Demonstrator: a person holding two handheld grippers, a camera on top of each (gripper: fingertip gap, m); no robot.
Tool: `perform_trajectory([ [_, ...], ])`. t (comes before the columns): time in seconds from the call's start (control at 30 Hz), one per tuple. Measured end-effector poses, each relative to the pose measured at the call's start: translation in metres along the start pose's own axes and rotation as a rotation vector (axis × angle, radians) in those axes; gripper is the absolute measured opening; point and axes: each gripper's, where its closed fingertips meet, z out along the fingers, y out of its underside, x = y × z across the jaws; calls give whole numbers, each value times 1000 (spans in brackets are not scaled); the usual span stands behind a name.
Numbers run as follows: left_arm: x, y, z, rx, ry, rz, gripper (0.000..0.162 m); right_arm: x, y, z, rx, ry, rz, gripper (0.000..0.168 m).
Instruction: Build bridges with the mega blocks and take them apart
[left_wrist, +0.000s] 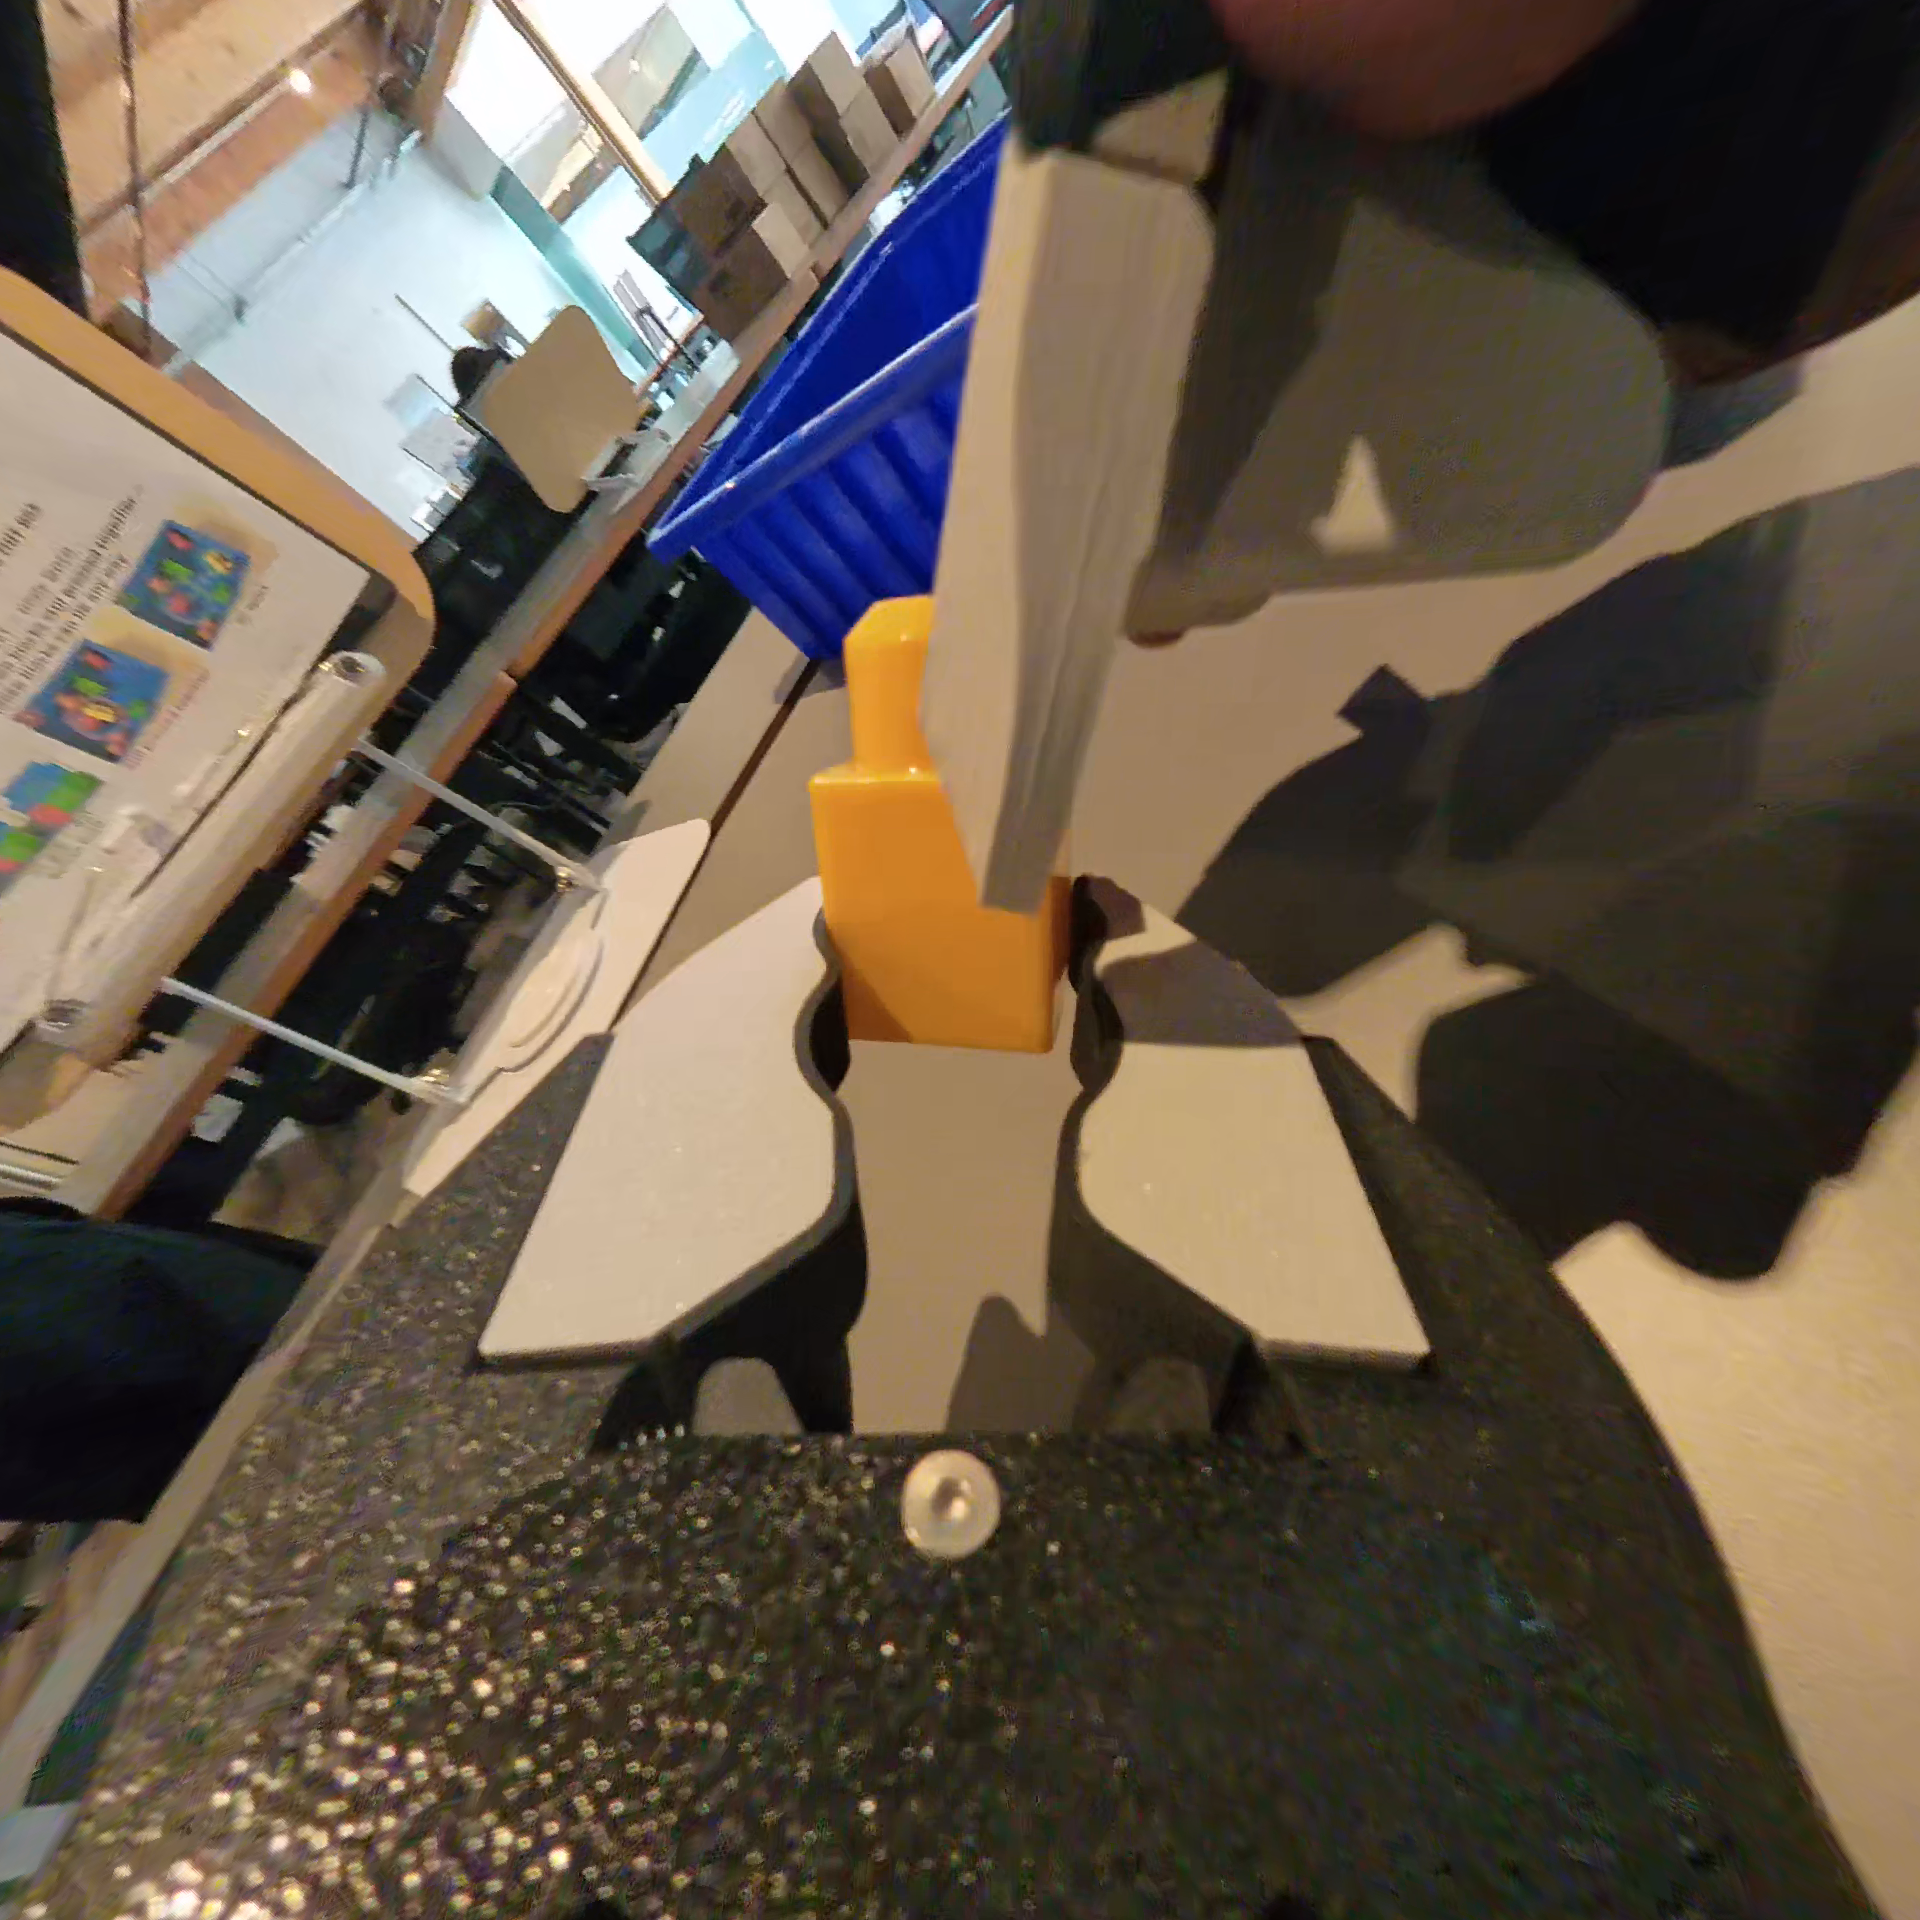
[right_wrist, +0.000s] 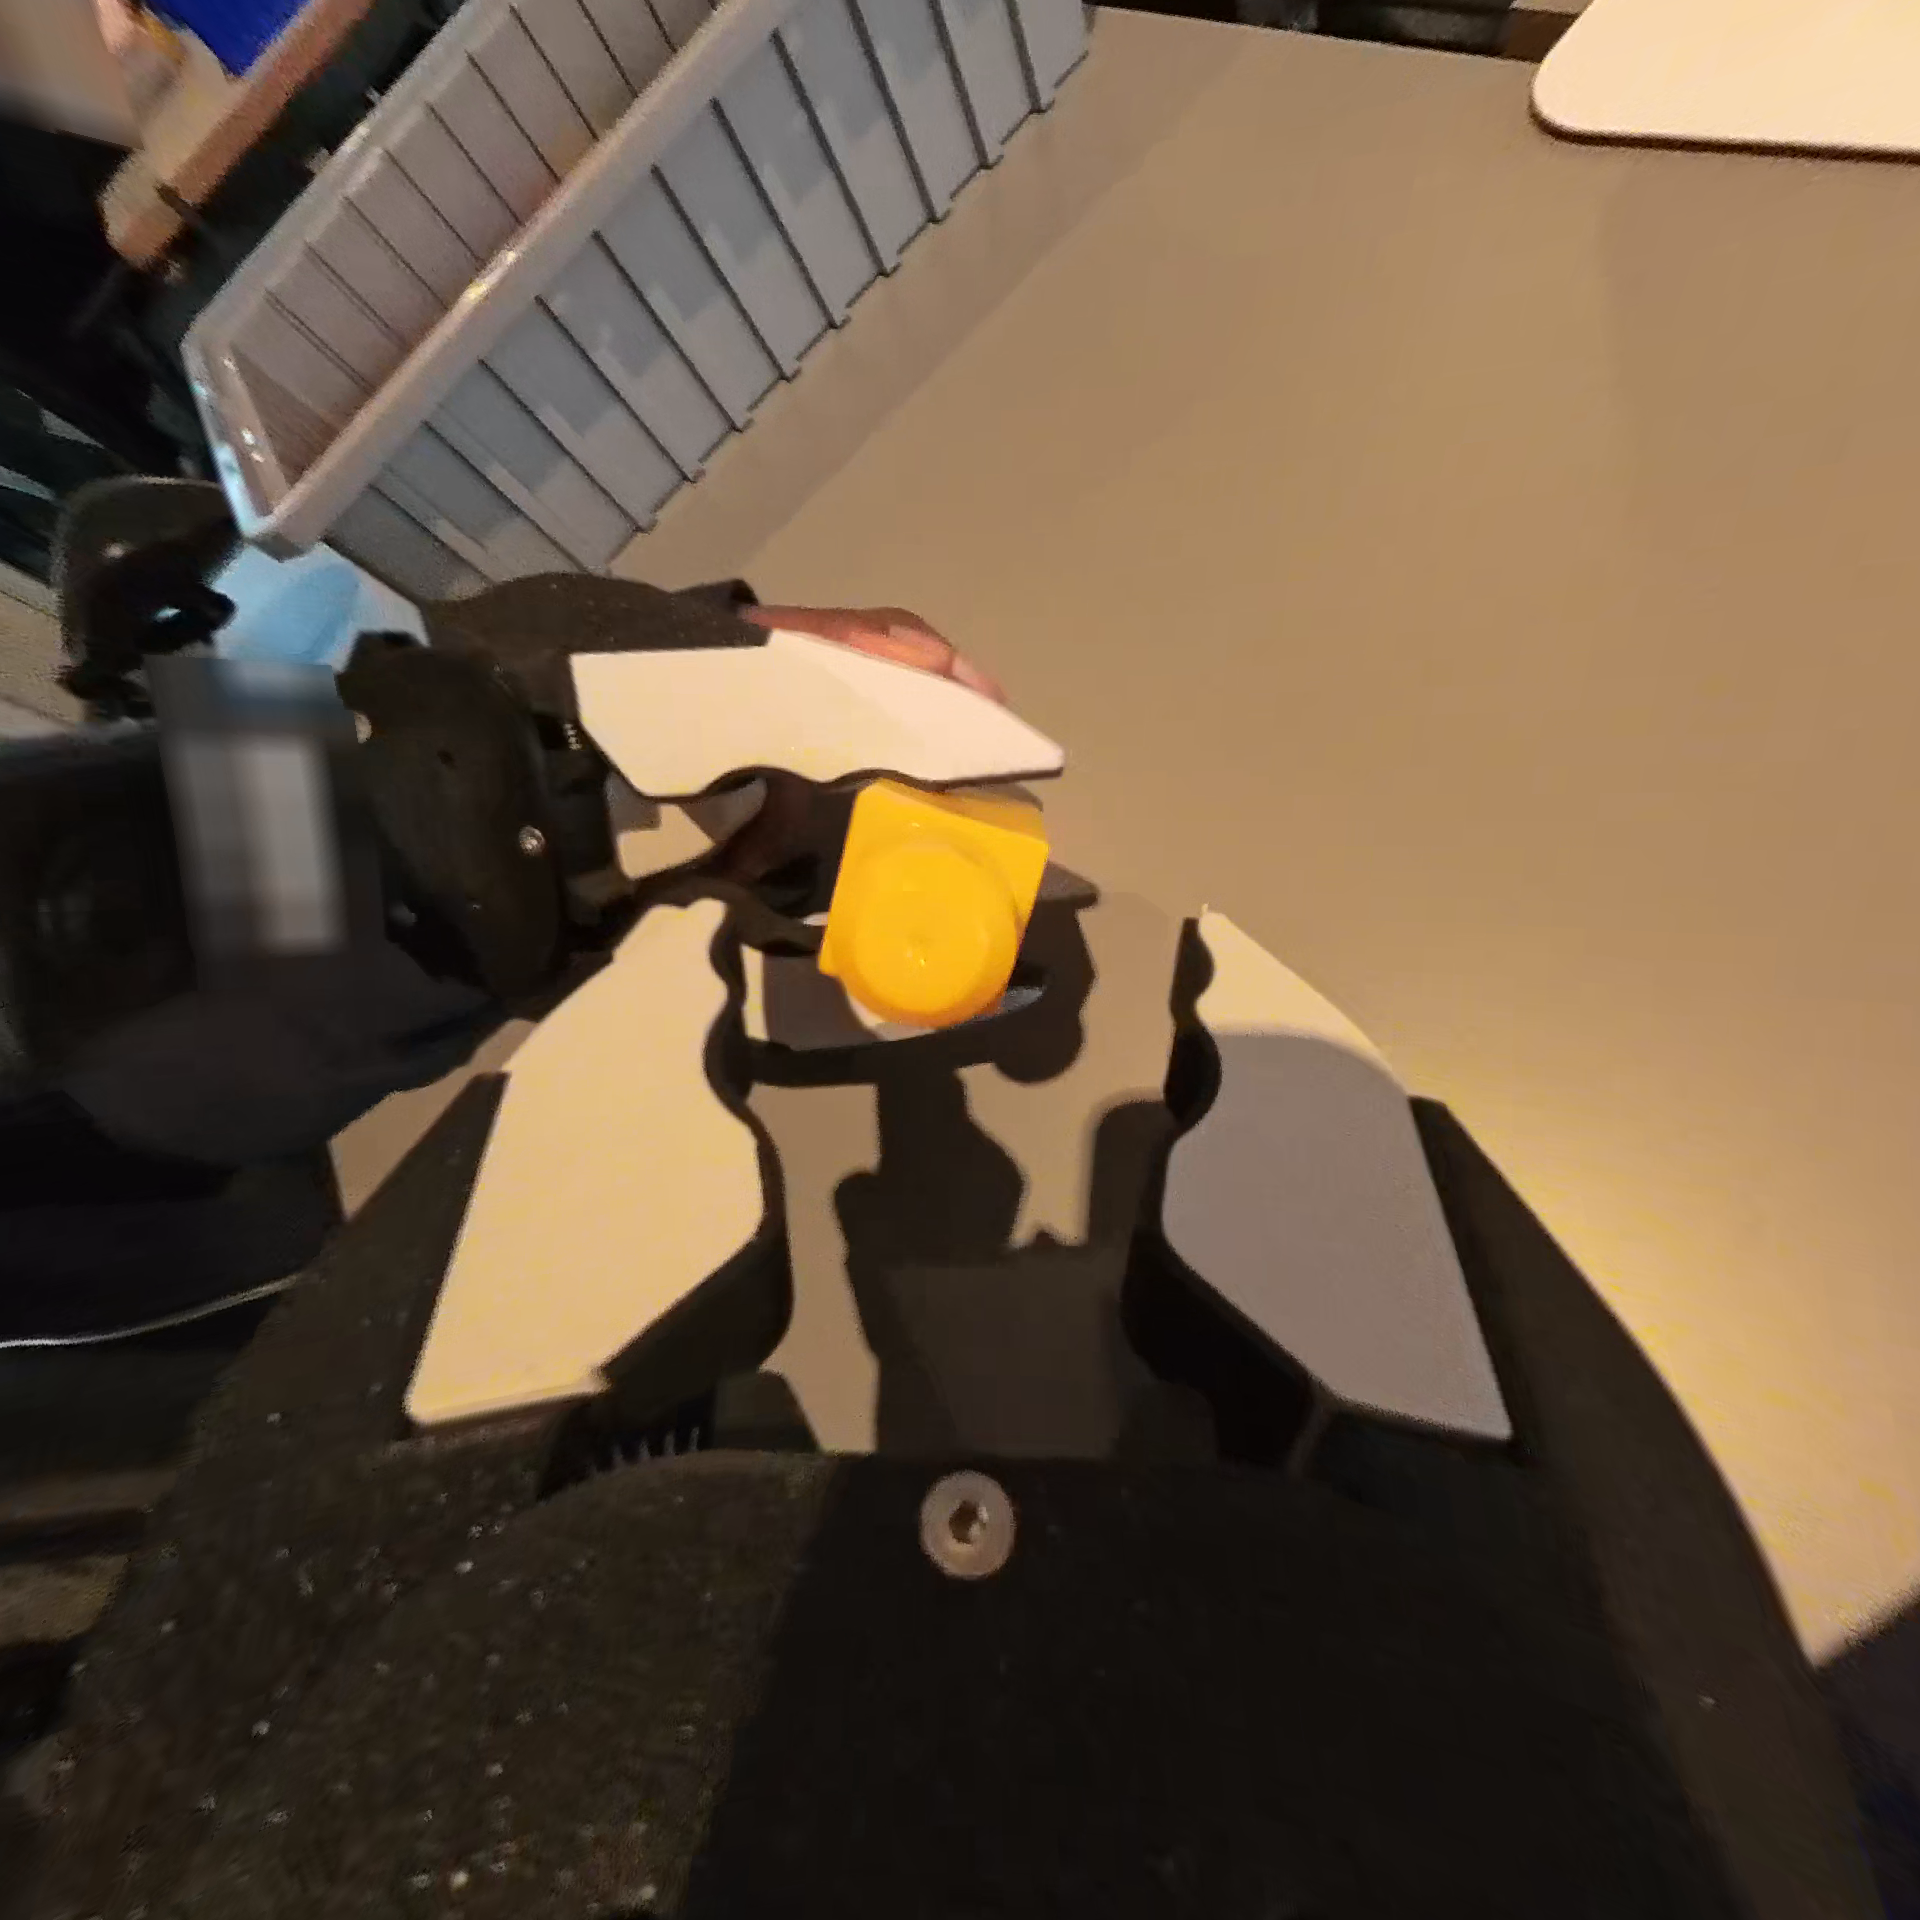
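Yellow block (left_wrist: 940, 914) pinched at its base between the fingers of the left gripper (left_wrist: 956, 977), held in the air above the bare middle of the desk (right_wrist: 1455, 520), with the stud pointing toward the right gripper (right_wrist: 966, 997). Right gripper spread wide and empty, one finger (left_wrist: 1049, 540) already beside the block. To do well: center both fingers on the flat sides, close slowly, and release the left grip only once the right hold is firm.
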Motion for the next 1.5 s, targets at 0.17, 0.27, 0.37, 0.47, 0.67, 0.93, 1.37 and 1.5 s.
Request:
perform_trajectory([
  [0.17, 1, -2, 1, -6, -34, 87, 39, -6, -2, 7, 25, -44, -7, 39],
  [0.27, 0, -6, 0, 34, -37, 50, 38, -4, -4, 4, 36, -36, -22, 38],
  [0.37, -8, -18, -8, 149, -12, -95, 43, 6, -19, -17, 122, 34, -54, 38],
  [0.47, -23, -20, -16, 226, 5, -253, 45, 28, -47, -71, 259, 140, -87, 38],
  [0.67, -28, 7, -8, 120, -8, -283, 42, 175, -23, -217, 79, 713, -119, 38],
  [0.93, -12, 7, -2, 77, 9, -175, 41, 317, 79, -242, -526, 950, -132, 40],
  [1.37, -18, 9, -4, 81, 11, -224, 40, 251, 5, -268, -86, 845, -74, 70],
  [1.5, -17, 7, -4, 79, 14, -212, 39, 265, 24, -273, -206, 901, -61, 64],
])
